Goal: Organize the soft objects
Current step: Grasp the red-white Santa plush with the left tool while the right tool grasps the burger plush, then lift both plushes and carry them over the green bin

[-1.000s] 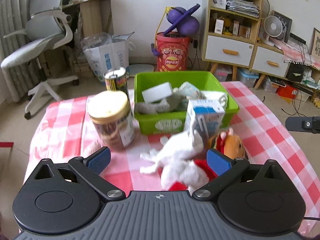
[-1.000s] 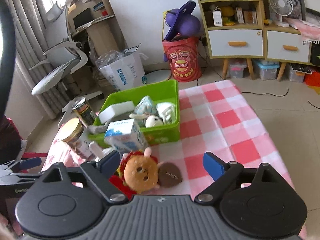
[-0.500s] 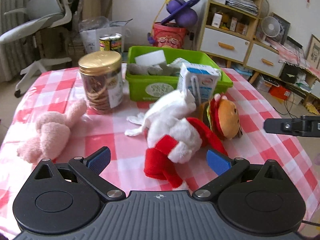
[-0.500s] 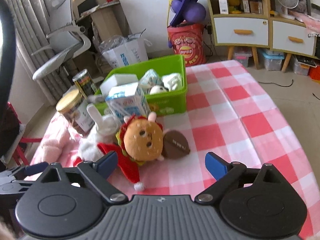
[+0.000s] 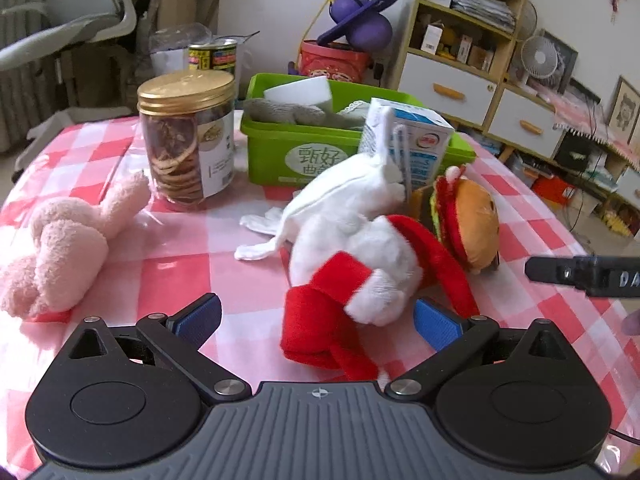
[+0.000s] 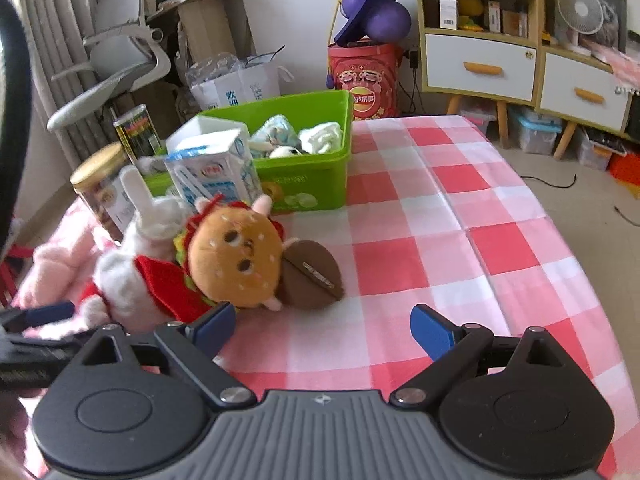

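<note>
Crowded table here: on the red-and-white checked cloth (image 6: pixel 460 216) a gold-lidded cookie jar (image 5: pixel 188 136) stands left of the green bin (image 5: pixel 280 152), with a printed tin can (image 5: pixel 212 56) behind it. A blue-and-white milk carton (image 5: pixel 412 144) stands right in front of the bin, just beyond the toys and between them and the bin's front wall. The bin already holds a white block and pale soft items.

Now the soft things. The white plush rabbit (image 5: pixel 352 224), in a red scarf, lies on its side in the middle, its ear up against the carton. The hamburger plush (image 6: pixel 236 264) leans against it, a brown heart-shaped piece at its side. A pink plush bunny (image 5: pixel 60 240) lies well off to the left.

Left gripper (image 5: pixel 318 316) stands wide, the rabbit's red scarf reaching between its blue pads, nothing pinched. Right gripper (image 6: pixel 322 326) stands wide too, over bare cloth just beside the hamburger.
</note>
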Demonstrator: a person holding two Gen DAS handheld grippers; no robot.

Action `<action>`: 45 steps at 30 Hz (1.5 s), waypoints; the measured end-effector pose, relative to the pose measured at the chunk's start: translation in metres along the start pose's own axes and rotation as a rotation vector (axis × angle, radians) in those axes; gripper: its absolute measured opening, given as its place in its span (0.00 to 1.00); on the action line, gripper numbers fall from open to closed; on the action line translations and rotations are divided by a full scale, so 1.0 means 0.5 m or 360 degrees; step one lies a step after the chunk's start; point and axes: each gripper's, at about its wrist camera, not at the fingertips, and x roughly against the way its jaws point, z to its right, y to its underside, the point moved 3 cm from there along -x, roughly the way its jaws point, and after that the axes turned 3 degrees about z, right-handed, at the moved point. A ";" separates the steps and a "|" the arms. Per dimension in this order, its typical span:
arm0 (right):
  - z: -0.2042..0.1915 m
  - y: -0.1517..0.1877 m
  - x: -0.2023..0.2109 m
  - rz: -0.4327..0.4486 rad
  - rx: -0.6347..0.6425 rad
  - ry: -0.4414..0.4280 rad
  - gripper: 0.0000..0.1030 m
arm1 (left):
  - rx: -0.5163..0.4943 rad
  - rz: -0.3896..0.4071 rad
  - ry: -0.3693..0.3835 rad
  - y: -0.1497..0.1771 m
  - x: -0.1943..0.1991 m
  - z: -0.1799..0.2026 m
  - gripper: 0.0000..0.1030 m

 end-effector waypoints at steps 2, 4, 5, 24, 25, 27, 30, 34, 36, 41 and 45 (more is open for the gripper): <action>0.005 0.003 -0.006 -0.0003 0.0019 0.0011 0.78 | 0.0044 0.0016 0.0027 0.001 0.000 -0.011 0.95; 0.007 0.002 -0.005 0.0020 0.0003 -0.0003 0.78 | 0.0074 0.0042 0.0067 0.000 0.004 -0.013 0.95; 0.006 -0.001 -0.003 0.0038 -0.0016 -0.0018 0.78 | 0.0082 0.0056 0.0090 -0.002 0.006 -0.011 0.94; -0.106 -0.018 -0.050 0.0111 -0.0040 -0.0227 0.49 | 0.0165 0.0119 0.0144 -0.018 -0.009 0.011 0.66; -0.105 -0.018 -0.054 0.0112 -0.0055 -0.0217 0.49 | 0.0168 0.0117 0.0133 -0.018 -0.011 0.010 0.65; -0.104 -0.019 -0.060 0.0110 -0.0081 -0.0208 0.49 | 0.0185 0.0114 0.0130 -0.019 -0.014 0.008 0.65; -0.102 -0.020 -0.071 0.0097 -0.0133 -0.0207 0.49 | 0.0206 0.0112 0.0127 -0.020 -0.016 0.005 0.65; -0.096 -0.016 -0.083 0.0075 -0.0170 -0.0195 0.37 | 0.0208 0.0106 0.0114 -0.020 -0.016 0.005 0.61; -0.095 -0.015 -0.081 0.0069 -0.0185 -0.0198 0.33 | 0.0209 0.0102 0.0112 -0.021 -0.015 0.004 0.58; -0.084 -0.021 -0.072 0.0076 -0.0237 -0.0238 0.28 | 0.0221 0.0089 0.0123 -0.025 -0.009 0.003 0.50; -0.076 -0.028 -0.061 0.0071 -0.0304 -0.0299 0.28 | 0.0231 0.0072 0.0137 -0.028 -0.002 0.001 0.48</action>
